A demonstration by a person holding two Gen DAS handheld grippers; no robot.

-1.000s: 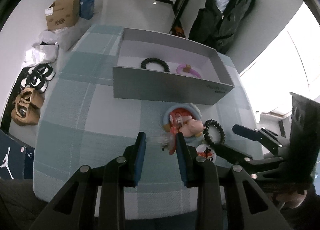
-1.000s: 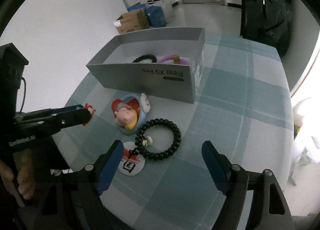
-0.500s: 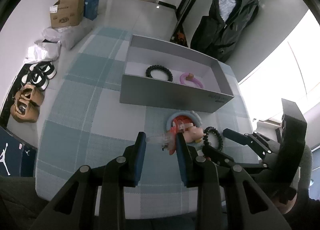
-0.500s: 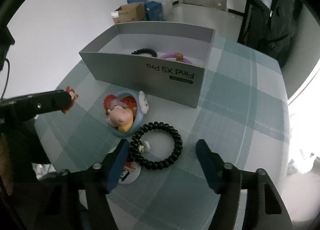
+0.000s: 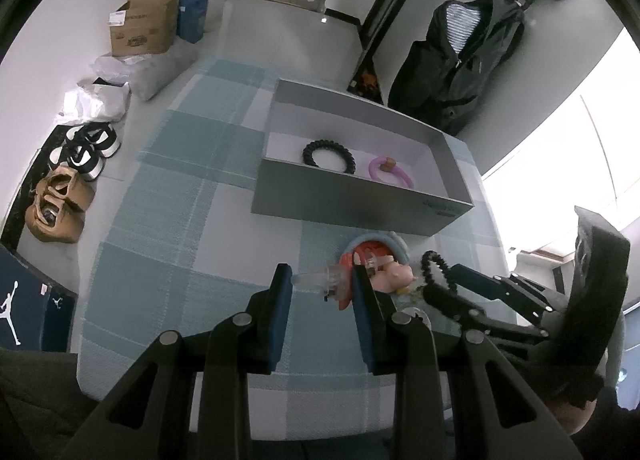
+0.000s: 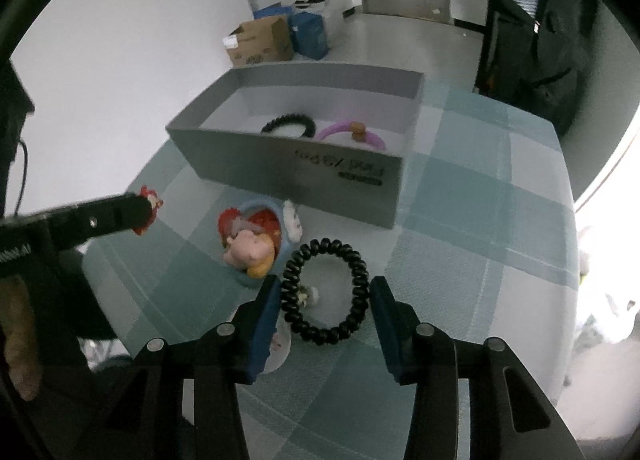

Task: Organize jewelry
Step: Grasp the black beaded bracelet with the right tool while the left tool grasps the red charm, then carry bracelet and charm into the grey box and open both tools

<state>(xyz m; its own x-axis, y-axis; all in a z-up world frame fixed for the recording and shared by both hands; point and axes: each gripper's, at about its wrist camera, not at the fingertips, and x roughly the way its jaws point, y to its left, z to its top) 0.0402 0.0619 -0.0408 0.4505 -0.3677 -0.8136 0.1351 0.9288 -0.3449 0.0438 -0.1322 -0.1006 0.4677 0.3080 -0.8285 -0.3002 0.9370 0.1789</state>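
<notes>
Seemingly spread, the right hand-held gripper flanks a coiled black band; left hand-held gripper pinches clear plastic.

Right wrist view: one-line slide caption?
Open right gripper straddles black coil bracelet on checked tablecloth, near grey box.

Matt grey card box, woven checked cloth (rough-looking), glossy black plastic coil bracelet.

On the checked teal desk stands the open grey cardboard box, with a black coiled hair tie and, to its right, a pink ring bracelet inside. In front of the box lies a blue round cartoon charm; just right of it, a black beaded bracelet.
</notes>
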